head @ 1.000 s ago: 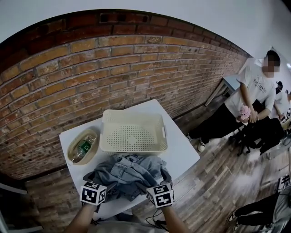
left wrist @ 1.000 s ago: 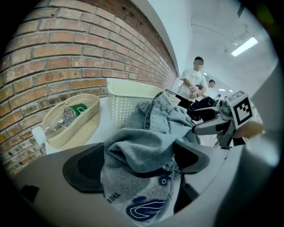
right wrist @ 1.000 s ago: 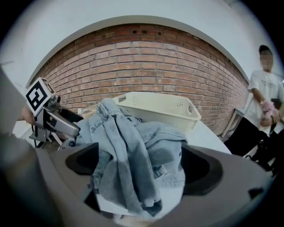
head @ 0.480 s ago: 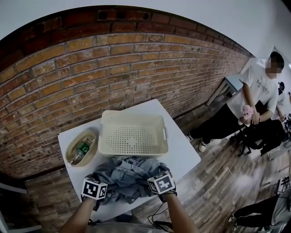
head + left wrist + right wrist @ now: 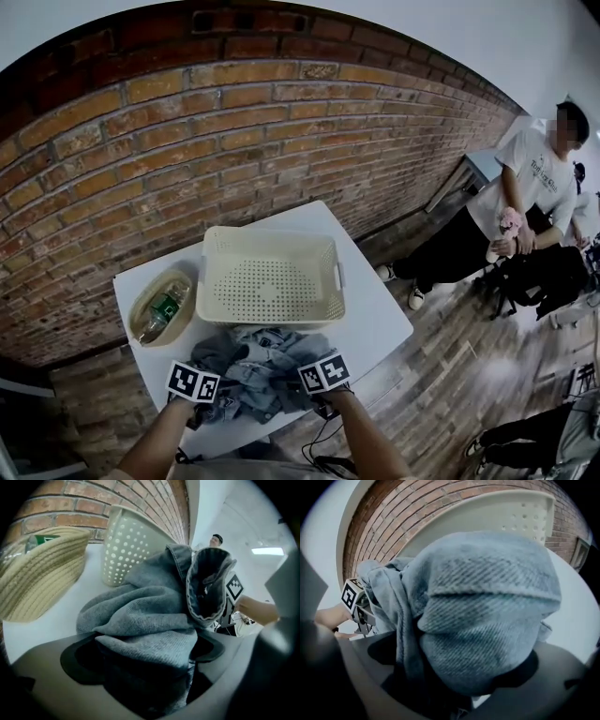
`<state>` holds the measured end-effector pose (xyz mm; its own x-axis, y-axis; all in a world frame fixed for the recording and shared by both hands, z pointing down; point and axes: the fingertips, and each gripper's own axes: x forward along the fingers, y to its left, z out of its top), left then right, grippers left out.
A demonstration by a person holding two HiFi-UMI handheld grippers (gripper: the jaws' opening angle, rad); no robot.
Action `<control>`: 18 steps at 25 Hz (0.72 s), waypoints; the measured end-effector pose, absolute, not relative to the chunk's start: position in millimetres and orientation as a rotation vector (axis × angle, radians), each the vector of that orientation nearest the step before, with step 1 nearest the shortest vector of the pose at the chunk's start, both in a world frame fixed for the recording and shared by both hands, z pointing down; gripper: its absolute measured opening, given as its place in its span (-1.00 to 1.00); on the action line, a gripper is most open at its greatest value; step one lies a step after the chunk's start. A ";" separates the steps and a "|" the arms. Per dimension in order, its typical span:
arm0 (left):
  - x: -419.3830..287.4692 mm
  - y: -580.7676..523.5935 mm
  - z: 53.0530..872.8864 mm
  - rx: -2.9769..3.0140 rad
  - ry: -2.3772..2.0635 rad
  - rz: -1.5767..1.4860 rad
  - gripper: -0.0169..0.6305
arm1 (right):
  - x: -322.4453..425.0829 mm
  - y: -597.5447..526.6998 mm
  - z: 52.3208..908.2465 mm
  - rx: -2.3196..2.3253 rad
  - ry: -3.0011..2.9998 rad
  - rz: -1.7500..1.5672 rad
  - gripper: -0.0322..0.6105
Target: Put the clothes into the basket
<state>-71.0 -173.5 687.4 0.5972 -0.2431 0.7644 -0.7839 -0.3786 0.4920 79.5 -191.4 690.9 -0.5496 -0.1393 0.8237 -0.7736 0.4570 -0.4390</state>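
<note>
Both grippers are sitting lower over the denim clothes [image 5: 258, 361] than in the earlier frame, and the pile is lying flatter at the lower centre of the head view.

Behind everything, the brick wall [image 5: 234, 141] is filling the upper half, and the wood floor [image 5: 450, 375] is showing at lower right, where a person in a white T-shirt [image 5: 530, 187] is standing much as before. The white table [image 5: 370, 319] is carrying the cream perforated basket [image 5: 267, 232] at centre, unmoved and with nothing in it. The clothes are lying just below it on the table, outside it. A woven bowl [image 5: 141, 314] is sitting left of the basket, holding a green-labelled bottle [image 5: 167, 305].

The left gripper [image 5: 202, 375] has just been opening its jaws. In its own view they are standing wide, with grey-blue cloth [image 5: 154, 620] draped loosely between them. The right gripper [image 5: 314, 370] is also standing wide, with a thick fold of denim [image 5: 487, 620] bulging between its jaws and no pinch showing.
</note>
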 end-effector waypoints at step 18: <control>-20.6 -169.4 659.8 2.126 -0.576 0.486 0.31 | 56.5 -180.1 670.4 0.747 -2.234 1.073 0.29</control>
